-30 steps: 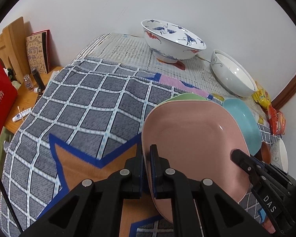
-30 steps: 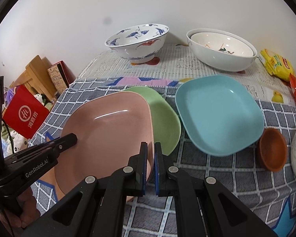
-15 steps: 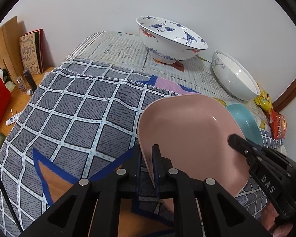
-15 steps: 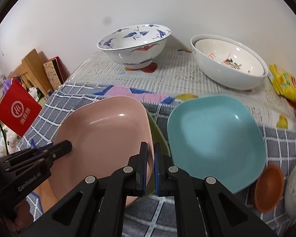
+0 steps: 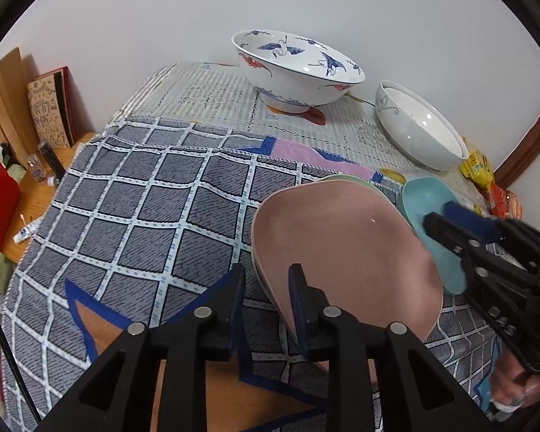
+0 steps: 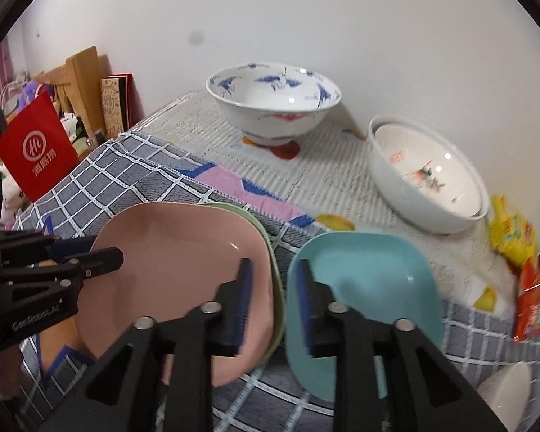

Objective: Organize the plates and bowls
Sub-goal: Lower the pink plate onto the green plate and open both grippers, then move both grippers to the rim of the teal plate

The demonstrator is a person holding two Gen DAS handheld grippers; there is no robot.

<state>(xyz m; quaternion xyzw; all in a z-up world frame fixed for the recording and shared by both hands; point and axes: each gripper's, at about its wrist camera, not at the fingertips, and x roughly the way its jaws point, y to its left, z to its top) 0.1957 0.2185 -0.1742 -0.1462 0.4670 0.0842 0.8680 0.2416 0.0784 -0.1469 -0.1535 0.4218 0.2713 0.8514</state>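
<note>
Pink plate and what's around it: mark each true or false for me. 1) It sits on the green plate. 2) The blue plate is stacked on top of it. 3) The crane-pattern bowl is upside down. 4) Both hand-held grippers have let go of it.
1) True: the pink plate lies on the green plate, whose rim shows around its edge.
2) False: the blue plate lies beside the stack, on the cloth.
3) False: the crane-pattern bowl stands upright.
4) True: the left hand-held gripper and right hand-held gripper are opening, pads off the rim.
</note>
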